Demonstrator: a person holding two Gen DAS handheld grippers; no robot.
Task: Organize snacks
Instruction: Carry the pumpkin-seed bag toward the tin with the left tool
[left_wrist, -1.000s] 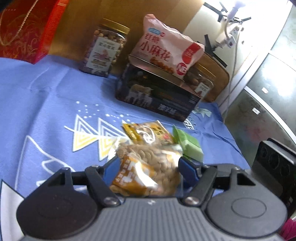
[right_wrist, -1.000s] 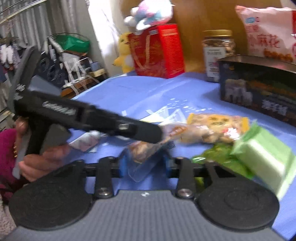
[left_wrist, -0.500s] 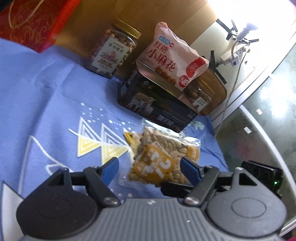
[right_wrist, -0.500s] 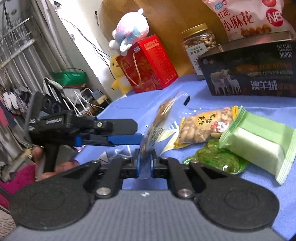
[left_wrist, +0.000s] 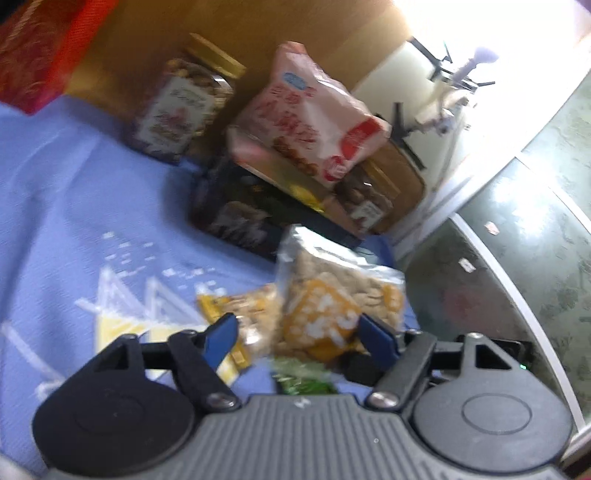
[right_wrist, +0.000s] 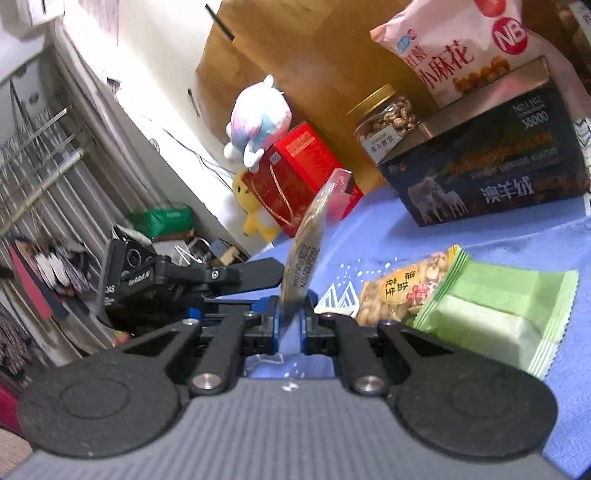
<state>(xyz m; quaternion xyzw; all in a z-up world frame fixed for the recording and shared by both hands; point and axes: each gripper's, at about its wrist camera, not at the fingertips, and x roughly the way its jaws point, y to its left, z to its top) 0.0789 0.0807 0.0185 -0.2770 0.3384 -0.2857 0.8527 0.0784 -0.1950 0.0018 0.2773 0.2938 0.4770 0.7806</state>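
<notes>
My right gripper (right_wrist: 290, 325) is shut on the bottom edge of a clear seed packet with an orange label (right_wrist: 306, 243), holding it upright above the blue cloth. The same packet (left_wrist: 332, 302) shows in the left wrist view, between but not touching the fingers of my open, empty left gripper (left_wrist: 299, 336). A yellow peanut packet (right_wrist: 399, 291) and a green wrapped cake (right_wrist: 491, 314) lie on the cloth to the right. A small green packet (left_wrist: 303, 376) lies close below the left gripper. The left gripper (right_wrist: 207, 277) shows to the left in the right wrist view.
A dark open tin box (right_wrist: 491, 170) stands at the back with a pink snack bag (right_wrist: 461, 48) on it. A nut jar (right_wrist: 384, 125), a red gift bag (right_wrist: 299, 173) and plush toys (right_wrist: 258, 118) stand along the wooden wall. The table edge (left_wrist: 402, 295) drops off at right.
My left gripper let go of the seed packet and opened. My right gripper closed on it and lifted it upright. Both views tilted and shifted.
</notes>
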